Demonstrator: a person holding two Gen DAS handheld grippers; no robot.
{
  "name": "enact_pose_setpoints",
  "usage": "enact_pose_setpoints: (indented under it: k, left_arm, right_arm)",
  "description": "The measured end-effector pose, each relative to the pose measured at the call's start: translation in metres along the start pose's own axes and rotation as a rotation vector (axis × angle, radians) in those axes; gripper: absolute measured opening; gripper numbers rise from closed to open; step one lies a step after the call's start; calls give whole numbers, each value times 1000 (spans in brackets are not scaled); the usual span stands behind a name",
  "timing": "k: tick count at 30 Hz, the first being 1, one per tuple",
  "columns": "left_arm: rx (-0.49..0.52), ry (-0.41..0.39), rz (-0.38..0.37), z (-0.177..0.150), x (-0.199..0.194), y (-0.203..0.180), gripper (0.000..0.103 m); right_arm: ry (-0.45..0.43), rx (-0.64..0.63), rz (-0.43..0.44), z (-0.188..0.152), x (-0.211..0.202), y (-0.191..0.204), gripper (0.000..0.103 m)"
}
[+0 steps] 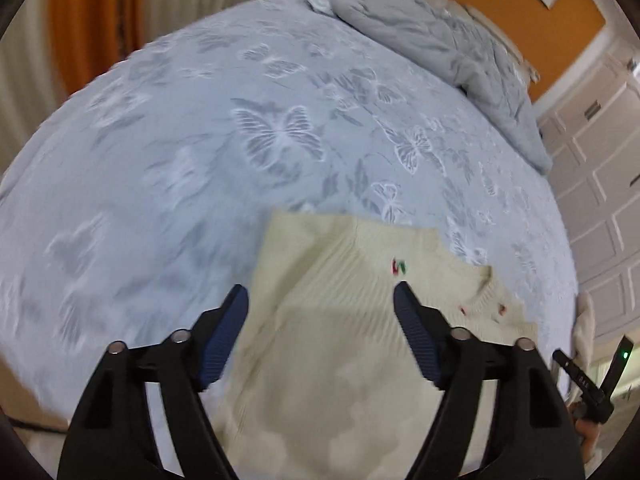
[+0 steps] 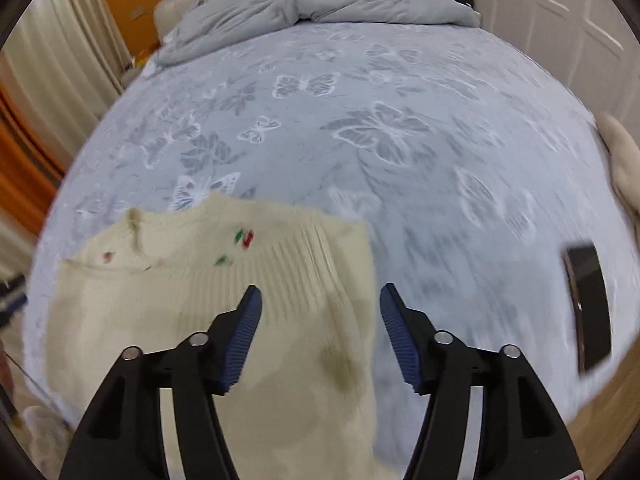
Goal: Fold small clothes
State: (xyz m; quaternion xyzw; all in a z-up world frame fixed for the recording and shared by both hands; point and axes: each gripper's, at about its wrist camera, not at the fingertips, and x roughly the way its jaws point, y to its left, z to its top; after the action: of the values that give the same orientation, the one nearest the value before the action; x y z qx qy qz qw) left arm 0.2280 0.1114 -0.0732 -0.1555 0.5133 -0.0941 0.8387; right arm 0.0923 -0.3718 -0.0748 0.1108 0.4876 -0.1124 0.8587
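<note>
A small cream knitted sweater point(image 1: 340, 320) with tiny red and green motifs lies folded on the blue butterfly bedspread point(image 1: 180, 160). My left gripper point(image 1: 320, 298) hovers above the sweater's left part, open, nothing between its blue pads. In the right wrist view the same sweater point(image 2: 224, 304) lies at lower left, its right edge running between the fingers. My right gripper point(image 2: 320, 296) hangs open over that edge, pads apart from the cloth. The other gripper's handle point(image 1: 592, 384) shows at the far right of the left wrist view.
A crumpled grey duvet point(image 1: 440, 52) is heaped at the head of the bed point(image 2: 400, 140). A black phone-like object point(image 2: 590, 308) lies near the bed's right edge. A cream cloth point(image 2: 624, 160) sits at the far right. White panelled doors point(image 1: 600, 184) and an orange curtain point(image 1: 84, 20) flank the bed.
</note>
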Motion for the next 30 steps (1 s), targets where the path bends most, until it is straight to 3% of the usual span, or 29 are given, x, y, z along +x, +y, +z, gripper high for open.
enact_pose_setpoints:
  k: [2,3,4,5,6,10,12,15,18,20,22,24,25,27,30]
  left_arm:
    - [-6,70,1,7,38,2,71]
    - [-17,108,-1,9,55,2,55]
    - [-25,149,-7,9,69,4,26]
    - [-31,200,-12,8,81,5,15]
    - [-37,192,-27,8,80,4,10]
    - [-8,59,-93,28,40,-10,9]
    - [-30,14,-102,44,30,-12,9]
    - [-20,36,-37,59,57,-16,10]
    - [32,143,104,43,115,-14,15]
    - [51,83,121,35,106,-15,18]
    - [45,33,114,31,81,-18,27]
    - [64,-38,58,21,38,-24,27]
    - [75,-64,27,11,19,-28,29]
    - [78,-58,-11,-8,1,-37,35]
    - [96,29,-78,-49,8,-59,37]
  right_arm:
    - [85,-17,-16,12,46,8,59]
    - [128,-6,-4,13,60,9,49]
    - [170,11,40,11,70,9,16]
    - [176,24,61,9,70,9,13]
    - [141,28,76,11,60,11,12]
    - [-59,17,144,32,-3,13,11]
    - [-111,37,143,46,-13,9,11]
    - [-61,84,100,59,23,-1,12]
    - [139,89,1,39,101,-8,13]
    - [68,132,-1,40,87,-10,19]
    - [-17,179,2,41,47,-8,23]
    - [-103,149,30,34,6,3,26]
    - [-104,107,75,25,-12,18,25]
    - [-67,69,152,8,-20,40,21]
    - [76,11,329,-29,-6,96,11]
